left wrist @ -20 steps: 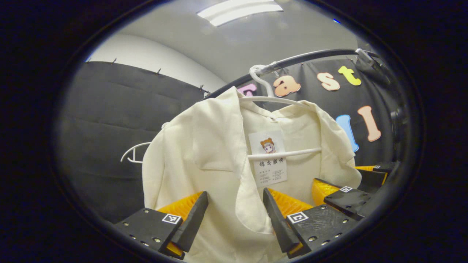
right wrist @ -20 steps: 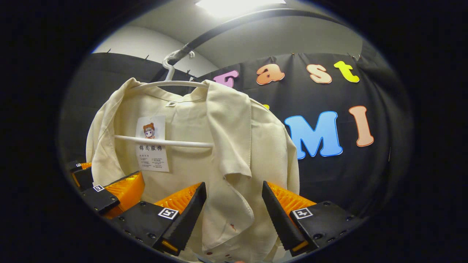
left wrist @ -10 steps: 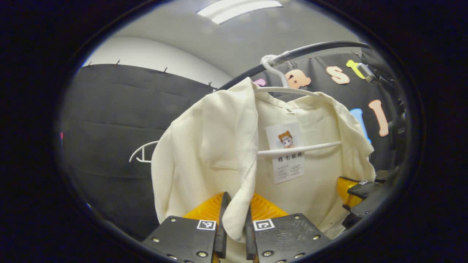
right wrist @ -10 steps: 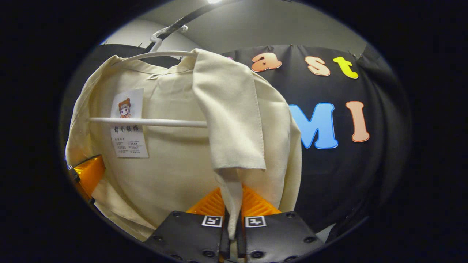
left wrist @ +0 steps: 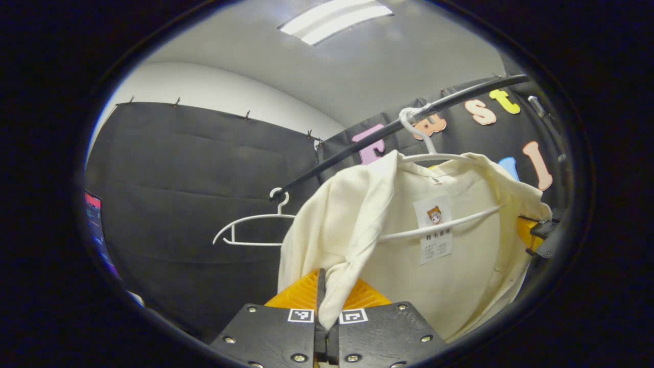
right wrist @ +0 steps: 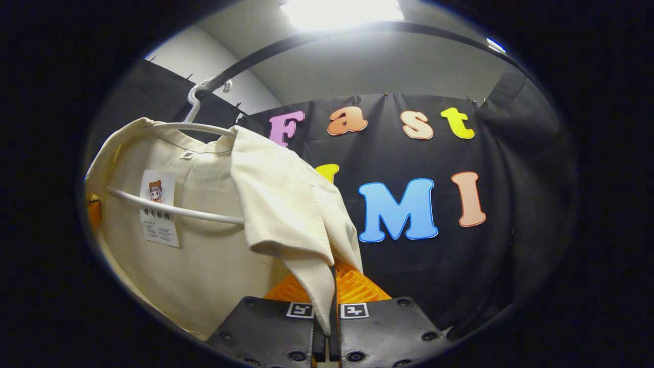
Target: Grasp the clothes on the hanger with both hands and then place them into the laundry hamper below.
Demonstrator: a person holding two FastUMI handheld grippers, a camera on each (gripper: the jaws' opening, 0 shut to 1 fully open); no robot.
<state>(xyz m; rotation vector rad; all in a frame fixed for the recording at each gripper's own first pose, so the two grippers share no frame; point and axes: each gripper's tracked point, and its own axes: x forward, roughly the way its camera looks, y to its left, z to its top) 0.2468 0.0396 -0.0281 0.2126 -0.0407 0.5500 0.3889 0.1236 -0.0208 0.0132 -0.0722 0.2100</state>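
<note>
Pulled outward since before, both grippers (left wrist: 327, 312) (right wrist: 331, 306) pinch the cream shirt (left wrist: 460, 266) under the black rail (left wrist: 357, 148).

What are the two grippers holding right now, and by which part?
Both hold the cream shirt: the left gripper pinches one front edge, the right gripper the other.

Shirt (left wrist: 460, 266): plain cream, no pattern. Tag (left wrist: 436, 230) inside it: white, small orange-haired cartoon figure, dark print. Hanger (left wrist: 439, 227) carrying it: white. Spare hanger (left wrist: 250, 225): white. Rail (left wrist: 357, 148): black. Ceiling (left wrist: 327, 66): pale grey.
</note>
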